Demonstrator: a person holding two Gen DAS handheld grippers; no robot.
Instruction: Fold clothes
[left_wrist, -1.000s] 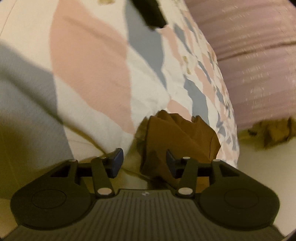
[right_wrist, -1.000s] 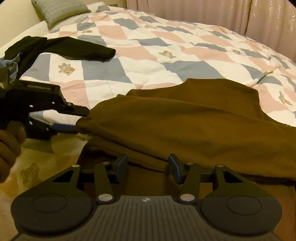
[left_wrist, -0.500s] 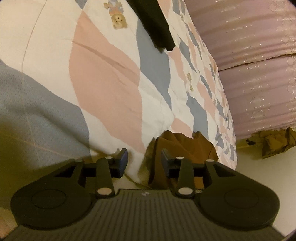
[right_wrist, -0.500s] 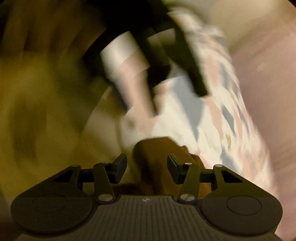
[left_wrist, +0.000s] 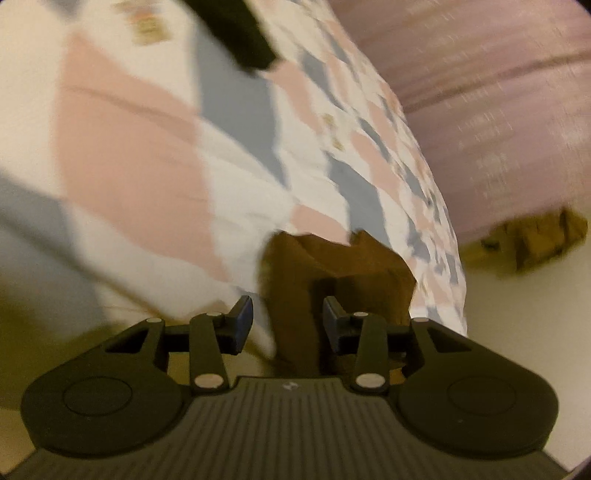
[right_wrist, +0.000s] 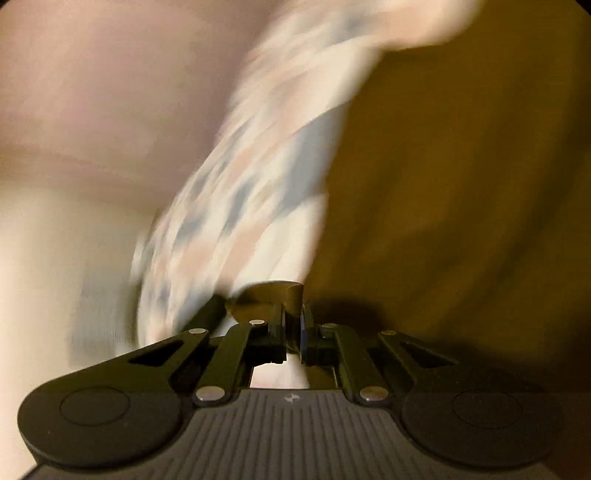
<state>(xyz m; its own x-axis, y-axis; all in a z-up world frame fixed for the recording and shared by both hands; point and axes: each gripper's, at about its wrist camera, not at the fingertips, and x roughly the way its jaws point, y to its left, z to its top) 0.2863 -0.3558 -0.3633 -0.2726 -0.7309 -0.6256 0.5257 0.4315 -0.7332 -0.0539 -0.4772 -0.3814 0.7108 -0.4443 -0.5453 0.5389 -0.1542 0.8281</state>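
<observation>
A bed (left_wrist: 155, 155) under a patchwork quilt (left_wrist: 236, 206) of pink, grey-blue and white fills most of the left wrist view, with a pinkish curtain (left_wrist: 491, 110) behind it. A black garment (left_wrist: 236, 33) lies on the quilt far up. The brown garment (left_wrist: 332, 266) hangs bunched at the quilt's near edge, and a fold of it runs down between the fingers of the left gripper (left_wrist: 288, 325), which stand apart around the cloth without pinching it. The right wrist view is heavily blurred; there the right gripper (right_wrist: 293, 332) has its fingers drawn nearly together, clamping a small bunch of the brown cloth.
</observation>
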